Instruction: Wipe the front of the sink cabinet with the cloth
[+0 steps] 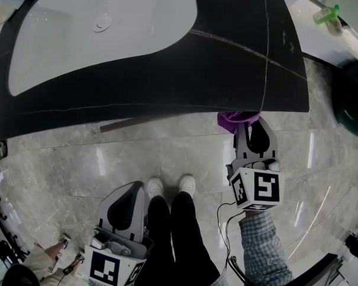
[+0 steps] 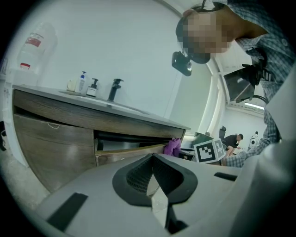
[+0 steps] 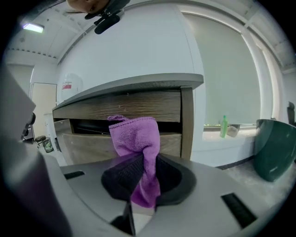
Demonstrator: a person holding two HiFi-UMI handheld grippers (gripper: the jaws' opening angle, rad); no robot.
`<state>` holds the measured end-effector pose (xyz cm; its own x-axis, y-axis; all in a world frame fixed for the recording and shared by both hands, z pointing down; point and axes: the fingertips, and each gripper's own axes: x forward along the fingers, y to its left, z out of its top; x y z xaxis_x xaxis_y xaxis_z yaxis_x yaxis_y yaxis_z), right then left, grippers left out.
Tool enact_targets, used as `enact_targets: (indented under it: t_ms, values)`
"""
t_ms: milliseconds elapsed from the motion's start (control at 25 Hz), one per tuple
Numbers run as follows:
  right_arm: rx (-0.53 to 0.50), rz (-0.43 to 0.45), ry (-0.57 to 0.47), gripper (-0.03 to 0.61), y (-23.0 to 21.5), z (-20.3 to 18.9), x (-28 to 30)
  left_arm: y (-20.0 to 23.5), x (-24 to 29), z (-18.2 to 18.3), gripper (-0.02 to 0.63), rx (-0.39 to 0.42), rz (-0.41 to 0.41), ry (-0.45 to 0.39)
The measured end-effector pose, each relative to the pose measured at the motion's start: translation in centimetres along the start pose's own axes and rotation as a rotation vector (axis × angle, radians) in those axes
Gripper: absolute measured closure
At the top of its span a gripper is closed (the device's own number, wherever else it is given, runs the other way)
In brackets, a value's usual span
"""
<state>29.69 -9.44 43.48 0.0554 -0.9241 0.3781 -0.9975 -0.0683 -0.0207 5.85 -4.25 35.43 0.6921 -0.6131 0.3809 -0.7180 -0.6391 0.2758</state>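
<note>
Left hand-held gripper (image 2: 153, 171) held low beside the person's dark-trousered leg (image 1: 163, 239), jaws together on nothing, wood-grain sink cabinet front (image 2: 55, 139) under the dark bench (image 1: 170, 68), right hand-held gripper (image 3: 141, 172) reached forward on a checked sleeve (image 1: 260, 244), clamped on the purple microfibre cloth (image 3: 136, 134), cloth near the cabinet's right end, contact unclear.

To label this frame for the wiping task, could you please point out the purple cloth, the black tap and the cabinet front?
purple cloth (image 3: 136, 139): right gripper view, bunched upper part.
black tap (image 2: 114, 90): left gripper view, upright body.
cabinet front (image 3: 152, 105): right gripper view, upper wood panel.
</note>
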Motion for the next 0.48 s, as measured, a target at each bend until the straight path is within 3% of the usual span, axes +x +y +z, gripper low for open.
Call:
enact_targets:
  t_ms: [480]
  values:
    - [-0.020,-0.107,0.027,0.503,-4.8,-1.7,0.3,0.4,0.1,-0.6,0.603,-0.002,0.003,0.006]
